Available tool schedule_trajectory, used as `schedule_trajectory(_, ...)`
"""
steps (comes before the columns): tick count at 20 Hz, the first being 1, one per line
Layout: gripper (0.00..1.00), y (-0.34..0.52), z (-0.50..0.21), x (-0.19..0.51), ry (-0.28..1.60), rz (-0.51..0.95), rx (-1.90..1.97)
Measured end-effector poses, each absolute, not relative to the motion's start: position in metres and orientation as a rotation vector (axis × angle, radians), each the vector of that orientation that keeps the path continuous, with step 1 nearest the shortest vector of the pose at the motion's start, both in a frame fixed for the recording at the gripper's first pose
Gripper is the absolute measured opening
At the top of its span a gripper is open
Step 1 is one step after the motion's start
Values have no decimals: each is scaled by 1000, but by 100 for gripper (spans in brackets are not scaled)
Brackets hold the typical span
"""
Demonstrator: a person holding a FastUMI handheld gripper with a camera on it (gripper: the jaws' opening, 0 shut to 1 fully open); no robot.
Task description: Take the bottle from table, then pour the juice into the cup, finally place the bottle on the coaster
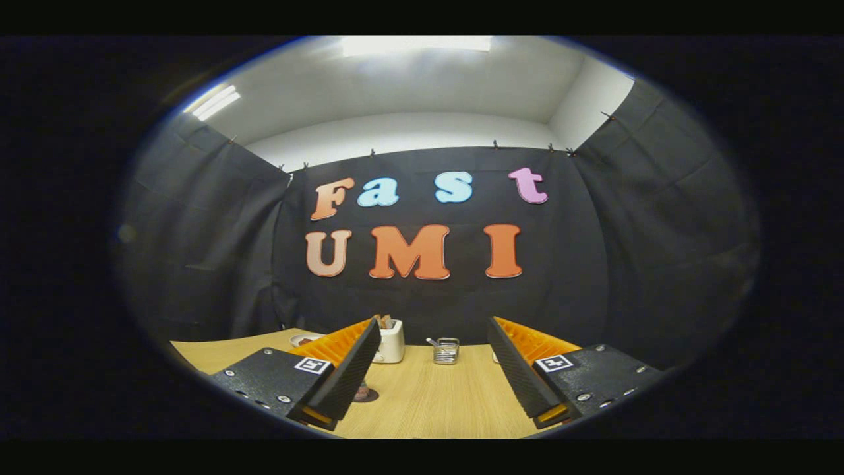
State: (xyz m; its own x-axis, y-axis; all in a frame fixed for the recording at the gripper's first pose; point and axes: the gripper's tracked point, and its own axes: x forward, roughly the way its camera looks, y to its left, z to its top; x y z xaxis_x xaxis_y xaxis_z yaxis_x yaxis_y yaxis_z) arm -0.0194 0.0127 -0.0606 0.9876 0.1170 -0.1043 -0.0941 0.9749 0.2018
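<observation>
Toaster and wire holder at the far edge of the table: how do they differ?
The toaster is a solid white box; the wire holder is an open metal cage you can see through. The toaster stands taller and sits partly behind one finger; the wire holder shows whole between the open fingers. Both stand upright on the wooden table, beyond the gripper, which holds nothing.
</observation>
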Motion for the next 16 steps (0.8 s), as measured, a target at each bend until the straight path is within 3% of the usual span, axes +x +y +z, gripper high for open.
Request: schedule_trajectory(16, 97, 9, -55, -44, 79, 88, 180)
